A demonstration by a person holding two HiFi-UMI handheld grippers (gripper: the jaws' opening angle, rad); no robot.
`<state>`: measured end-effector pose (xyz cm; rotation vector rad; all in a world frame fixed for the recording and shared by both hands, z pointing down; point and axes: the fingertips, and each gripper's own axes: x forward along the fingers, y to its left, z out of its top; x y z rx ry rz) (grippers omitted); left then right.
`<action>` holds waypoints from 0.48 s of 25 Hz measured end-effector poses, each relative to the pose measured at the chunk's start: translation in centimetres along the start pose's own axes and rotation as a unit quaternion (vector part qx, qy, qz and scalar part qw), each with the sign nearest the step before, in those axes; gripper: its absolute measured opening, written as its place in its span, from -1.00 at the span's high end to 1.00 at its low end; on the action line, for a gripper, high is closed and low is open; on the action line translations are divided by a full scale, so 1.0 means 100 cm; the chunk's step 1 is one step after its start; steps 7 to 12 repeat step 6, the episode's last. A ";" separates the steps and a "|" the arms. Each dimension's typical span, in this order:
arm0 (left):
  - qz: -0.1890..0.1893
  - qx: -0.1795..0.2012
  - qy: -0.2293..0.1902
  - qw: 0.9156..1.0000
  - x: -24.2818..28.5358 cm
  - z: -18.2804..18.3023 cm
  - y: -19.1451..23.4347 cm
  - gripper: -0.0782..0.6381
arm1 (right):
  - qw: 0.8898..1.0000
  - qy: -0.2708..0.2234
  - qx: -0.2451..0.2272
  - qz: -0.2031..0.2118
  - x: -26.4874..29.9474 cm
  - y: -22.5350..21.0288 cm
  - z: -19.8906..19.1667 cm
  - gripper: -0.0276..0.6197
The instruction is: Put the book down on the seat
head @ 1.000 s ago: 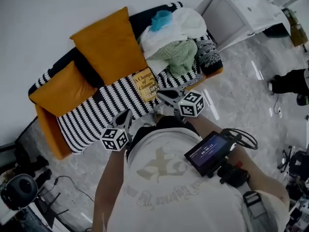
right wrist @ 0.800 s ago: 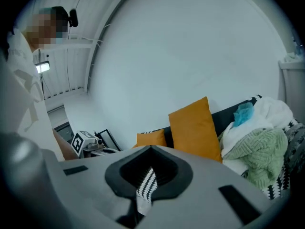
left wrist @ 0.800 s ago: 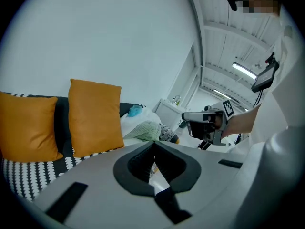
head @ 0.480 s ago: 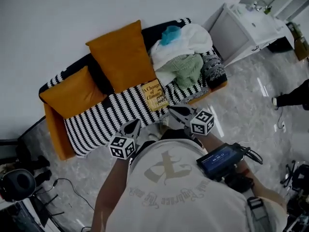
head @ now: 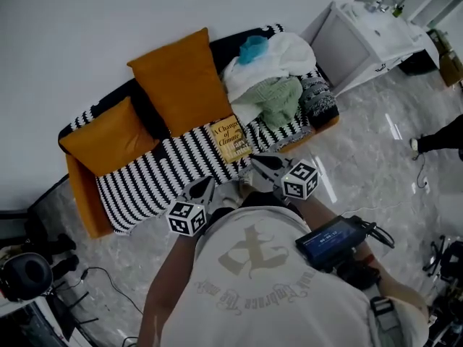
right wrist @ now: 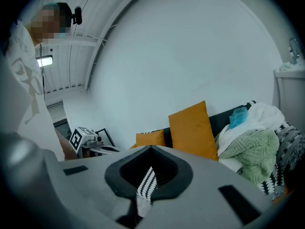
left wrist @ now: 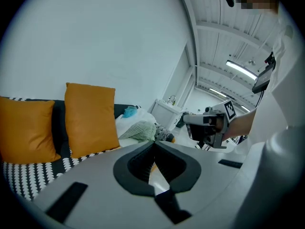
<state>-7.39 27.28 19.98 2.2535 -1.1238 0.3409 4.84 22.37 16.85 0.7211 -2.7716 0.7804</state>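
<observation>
**Head view, with both gripper views: book at rest.** The book (head: 230, 139), yellow-covered, lies flat on the striped seat (head: 155, 170) of the sofa. It sits between the taller orange cushion (head: 179, 80) and the heap of laundry (head: 271, 85), with its lower end near the seat's front edge. My left gripper (head: 205, 184) and right gripper (head: 254, 160) are each closed tip to tip with nothing between the jaws, as each gripper view confirms. Both hang in front of the seat, and the right one's tips are just beside the book's near corner. I judge the placing done, so the hazards lie in backing away:
- (a) A sideways sweep of my right gripper could catch that corner and drag the book over the front edge to the floor.
- (b) The laundry heap leans close to the book's far corner, and a knock to it could slump cloth over the cover.
- (c) The cover may slide easily on the seat's cloth, so even a light nudge matters
</observation>
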 end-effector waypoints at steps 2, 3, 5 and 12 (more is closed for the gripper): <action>-0.002 0.001 0.001 1.000 -0.003 -0.001 -0.008 0.75 | 1.000 -0.001 -0.001 0.002 -0.003 0.006 -0.001 0.87; -0.002 0.001 0.001 1.000 -0.003 -0.002 -0.010 0.75 | 1.000 0.000 -0.001 0.002 -0.004 0.007 -0.002 0.87; -0.003 0.001 0.001 1.000 -0.003 -0.003 -0.012 0.75 | 1.000 0.002 -0.002 0.004 -0.005 0.009 -0.004 0.87; -0.003 0.001 0.002 1.000 -0.003 -0.003 -0.012 0.75 | 1.000 0.004 -0.002 0.004 -0.005 0.009 -0.006 0.87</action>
